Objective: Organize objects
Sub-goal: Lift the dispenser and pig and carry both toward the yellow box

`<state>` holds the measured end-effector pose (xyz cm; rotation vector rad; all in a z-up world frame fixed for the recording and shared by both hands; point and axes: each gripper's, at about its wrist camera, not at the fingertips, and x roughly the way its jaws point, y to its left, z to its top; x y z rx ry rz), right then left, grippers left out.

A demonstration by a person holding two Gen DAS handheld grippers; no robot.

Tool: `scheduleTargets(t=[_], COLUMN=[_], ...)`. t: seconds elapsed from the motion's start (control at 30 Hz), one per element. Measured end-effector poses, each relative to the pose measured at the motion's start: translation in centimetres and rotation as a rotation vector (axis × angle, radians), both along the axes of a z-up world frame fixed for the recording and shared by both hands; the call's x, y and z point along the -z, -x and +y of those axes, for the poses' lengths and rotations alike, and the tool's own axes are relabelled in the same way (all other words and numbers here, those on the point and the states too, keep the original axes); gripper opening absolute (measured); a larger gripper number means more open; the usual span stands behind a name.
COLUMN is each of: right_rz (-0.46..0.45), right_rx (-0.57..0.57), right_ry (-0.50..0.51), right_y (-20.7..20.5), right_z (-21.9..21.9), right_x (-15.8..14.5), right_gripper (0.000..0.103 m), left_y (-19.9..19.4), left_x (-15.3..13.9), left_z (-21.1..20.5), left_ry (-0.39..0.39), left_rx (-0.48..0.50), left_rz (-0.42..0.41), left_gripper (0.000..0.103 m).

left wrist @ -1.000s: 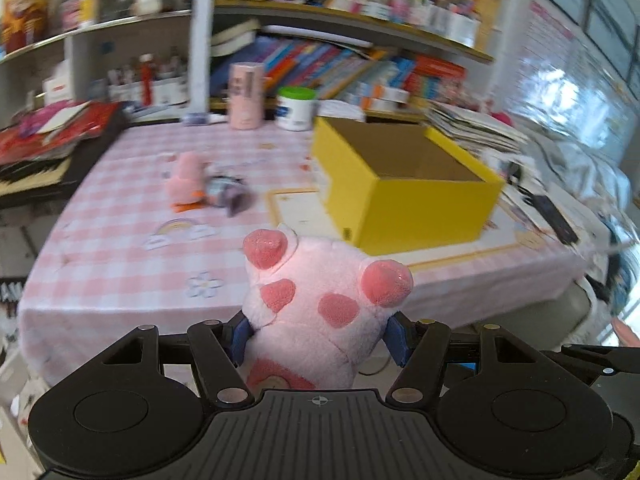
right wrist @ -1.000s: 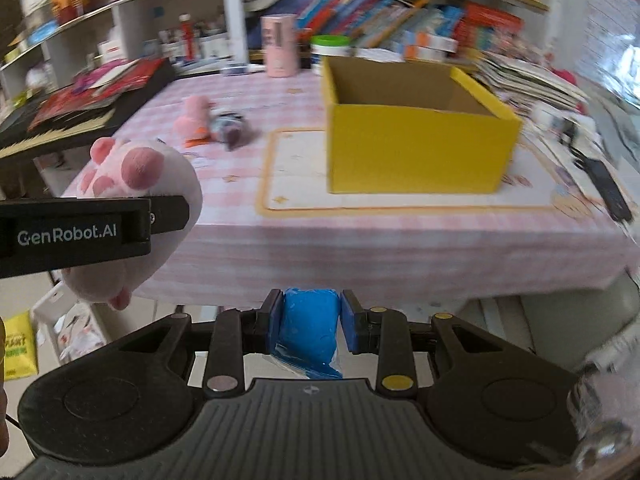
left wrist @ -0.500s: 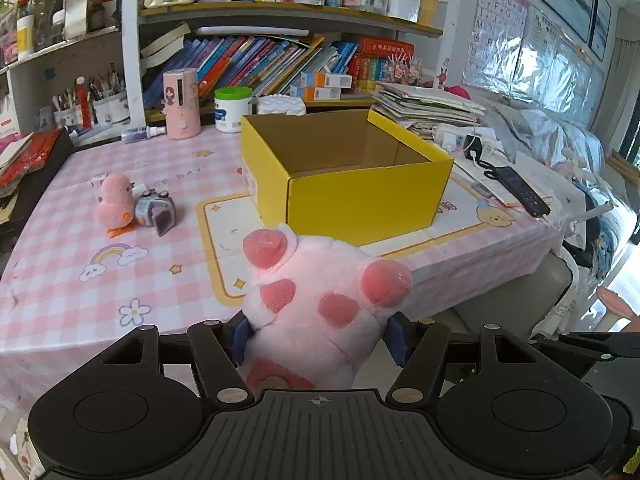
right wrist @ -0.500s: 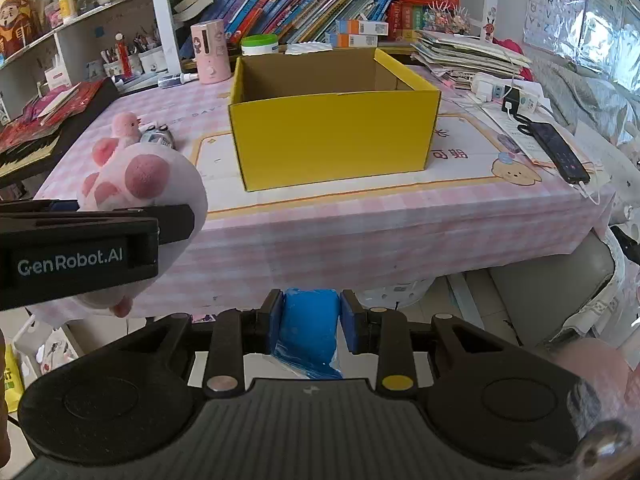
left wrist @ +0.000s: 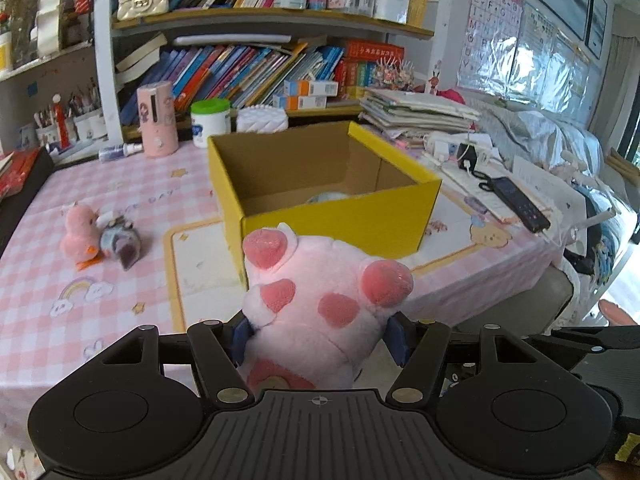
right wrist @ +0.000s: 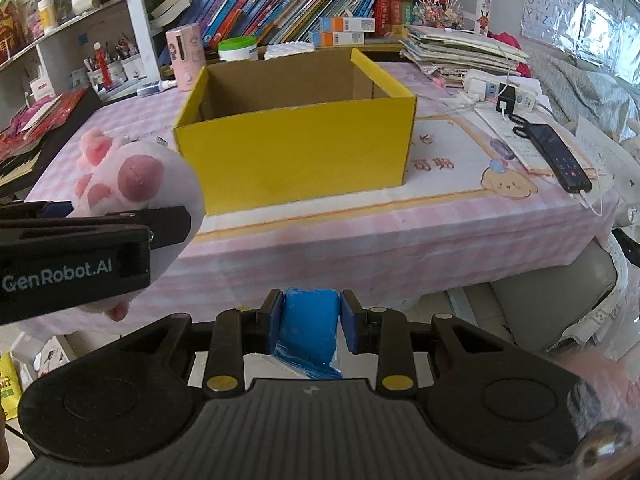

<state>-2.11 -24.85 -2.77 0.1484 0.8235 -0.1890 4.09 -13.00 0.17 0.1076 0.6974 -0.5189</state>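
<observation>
Left gripper (left wrist: 320, 334), bottom centre of the left wrist view, is clamped abt half-open on a pink plush toy (left wrist: 324, 300); its blue pads (left wrist: 397, 340) press the toy's sides and the spotted paws point up toward the yellow box (left wrist: 340, 220). Right gripper (right wrist: 310, 320), bottom centre of the right wrist view, is closed to a narrow gap on a blue packet (right wrist: 308, 328), pads tight against both sides, a clear wrapper edge trailing below.

Right wrist view alone shows the left gripper from the side, at left of frame, w/ the plush toy bulging out of it just short of the table edge. It shows the box's front wall but not its floor. Left wrist view looks down into the open box, where a pale item lies on the bottom, too hidden to tell what. It also shows a small pink duck toy (left wrist: 80, 236) and a grey toy (left wrist: 122, 242) touching it, at left of frame, well apart from the box.

The box stands on a table (left wrist: 48, 280) w/ a pink checked cloth; a black phone (right wrist: 558, 160) lies at its right end. Behind, at top of frame, shelves (left wrist: 260, 20) are packed w/ books.
</observation>
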Motion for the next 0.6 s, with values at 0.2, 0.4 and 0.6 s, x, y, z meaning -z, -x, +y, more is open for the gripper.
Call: scheduleTargets(t=[0.2, 0.4, 0.6], right_rz=[-0.057, -0.177, -0.274], right_rx=[-0.020, -0.034, -0.080], right_ry=[0.030, 0.091, 0.125], right_y=[-1.8, -4.2, -7.2], right_z=[-2.3, -5.2, -8.2], right_x=[-1.2, -3.5, -5.5], right_gripper=[0.029, 0.028, 0.028], left_y=[-1.2, -4.0, -7.0], left_x=[-1.2, -2.8, -3.6], left_z=[-2.2, -4.3, -5.9], left_ry=[0.028, 0.041, 0.037], left_rx=[-0.008, -0.070, -0.147], left_rz=[-0.070, -0.135, -0.175], left_gripper=[0.064, 0.064, 0.064])
